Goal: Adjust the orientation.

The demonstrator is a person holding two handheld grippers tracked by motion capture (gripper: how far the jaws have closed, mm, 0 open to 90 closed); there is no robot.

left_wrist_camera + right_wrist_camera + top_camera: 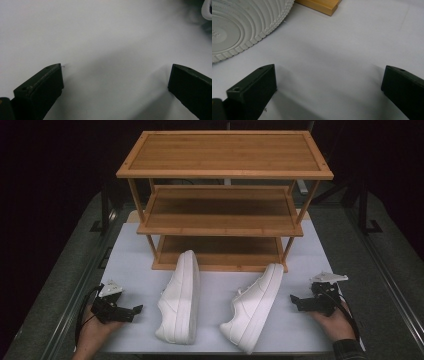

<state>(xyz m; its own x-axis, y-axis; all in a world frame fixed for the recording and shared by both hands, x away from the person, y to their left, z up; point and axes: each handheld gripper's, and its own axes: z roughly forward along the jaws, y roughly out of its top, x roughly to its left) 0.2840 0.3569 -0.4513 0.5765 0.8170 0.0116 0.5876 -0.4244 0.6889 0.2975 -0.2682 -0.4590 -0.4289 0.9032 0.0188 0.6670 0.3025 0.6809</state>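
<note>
Shoes lie tipped on their sides before the rack, left shoe at 6 o'clock, right shoe at 5, flanked by left gripper and right gripper, jaws apart and empty, seemingly poised for shelving.

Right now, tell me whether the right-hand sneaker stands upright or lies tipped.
Tipped. The right-hand sneaker lies on its side on the white mat; the right gripper view looks straight at its ridged sole.
</note>
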